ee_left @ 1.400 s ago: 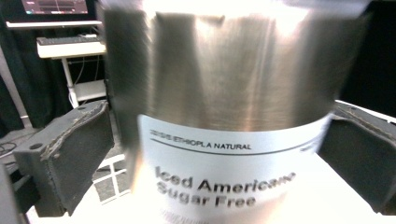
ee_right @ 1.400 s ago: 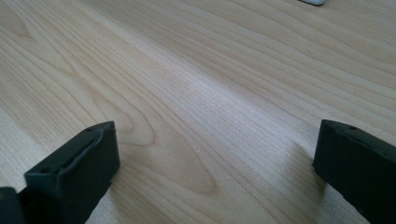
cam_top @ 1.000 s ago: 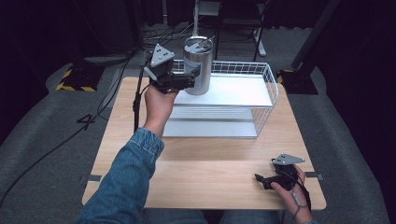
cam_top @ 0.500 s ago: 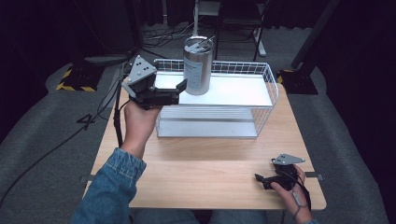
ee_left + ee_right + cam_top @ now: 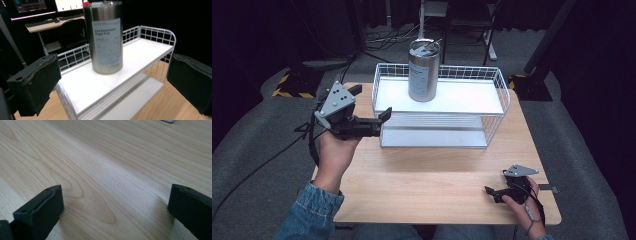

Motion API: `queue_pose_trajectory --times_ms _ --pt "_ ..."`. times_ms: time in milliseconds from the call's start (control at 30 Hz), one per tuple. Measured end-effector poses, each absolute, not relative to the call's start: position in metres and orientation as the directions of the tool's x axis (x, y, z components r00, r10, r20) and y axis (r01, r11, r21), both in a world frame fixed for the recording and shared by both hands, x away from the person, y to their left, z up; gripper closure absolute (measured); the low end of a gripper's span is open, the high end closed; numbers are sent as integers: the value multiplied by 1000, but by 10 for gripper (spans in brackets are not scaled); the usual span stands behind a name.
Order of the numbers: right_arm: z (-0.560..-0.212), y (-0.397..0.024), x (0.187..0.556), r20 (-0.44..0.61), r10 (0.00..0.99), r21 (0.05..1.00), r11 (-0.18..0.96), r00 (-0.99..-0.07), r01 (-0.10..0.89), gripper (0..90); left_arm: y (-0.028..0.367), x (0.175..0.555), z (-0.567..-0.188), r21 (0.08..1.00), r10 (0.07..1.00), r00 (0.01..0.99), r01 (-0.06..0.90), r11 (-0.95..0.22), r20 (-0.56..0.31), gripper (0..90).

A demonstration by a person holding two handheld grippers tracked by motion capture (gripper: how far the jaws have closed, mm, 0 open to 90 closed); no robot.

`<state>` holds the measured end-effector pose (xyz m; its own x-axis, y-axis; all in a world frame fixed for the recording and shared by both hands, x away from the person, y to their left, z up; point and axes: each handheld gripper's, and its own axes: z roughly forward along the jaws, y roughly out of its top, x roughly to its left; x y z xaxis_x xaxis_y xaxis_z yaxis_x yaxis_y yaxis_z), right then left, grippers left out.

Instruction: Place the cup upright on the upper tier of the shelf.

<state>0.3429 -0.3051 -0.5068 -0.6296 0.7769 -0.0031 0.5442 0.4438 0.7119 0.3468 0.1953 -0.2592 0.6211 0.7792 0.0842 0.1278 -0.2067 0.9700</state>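
The steel cup (image 5: 424,70) stands upright on the white top shelf of the wire rack (image 5: 497,107), toward its left end and well inside the rim, so it sits stable with nothing touching it. My left hand-held gripper (image 5: 369,107) hangs just off the rack's left front corner, jaws spread wide and empty. In the left gripper view the cup (image 5: 106,37) shows between the two pads but farther off, its paper label facing me. I judge I hold it there, level with the shelf and clear of the wire edge, so the jaws cannot catch the rack or nudge the cup.

My right hand-held gripper (image 5: 492,191) rests low on the bench (image 5: 422,185) near the front right corner, well apart from the rack. Its jaws are also wide, with bare wood (image 5: 112,182) between them. I take it that this hand is parked out of the way.
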Motion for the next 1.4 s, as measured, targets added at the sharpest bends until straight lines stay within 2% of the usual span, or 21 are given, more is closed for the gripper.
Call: queue_pose_trajectory --times_ms 300,533,567,767,833,1000,1167,1400 --pt "-507 -305 343 -3 777 712 444 -630 544 3 220 323 -287 953 778 614 137 -271 133 0" --pt "-507 -305 343 -3 777 712 444 -629 544 3 246 308 -322 948 795 602 208 -242 71 0" --pt "-507 -305 343 -2 777 713 443 -630 544 3 250 304 -337 941 801 596 236 -243 57 0" --pt "-507 -305 343 -2 777 713 443 -630 544 3 263 298 -378 940 830 557 271 -209 24 0" --pt "-507 -305 343 -3 777 712 444 -630 544 3 268 304 -396 901 850 527 358 -245 22 0" --pt "-507 -305 343 -3 777 712 444 -630 544 3 273 307 -418 880 858 514 407 -244 0 0" --pt "-507 -305 343 -2 777 713 443 -630 544 3 270 316 -448 809 874 487 510 -294 11 0" --pt "-507 -305 343 -3 777 712 444 -630 544 3 266 324 -470 725 887 460 600 -338 33 0"
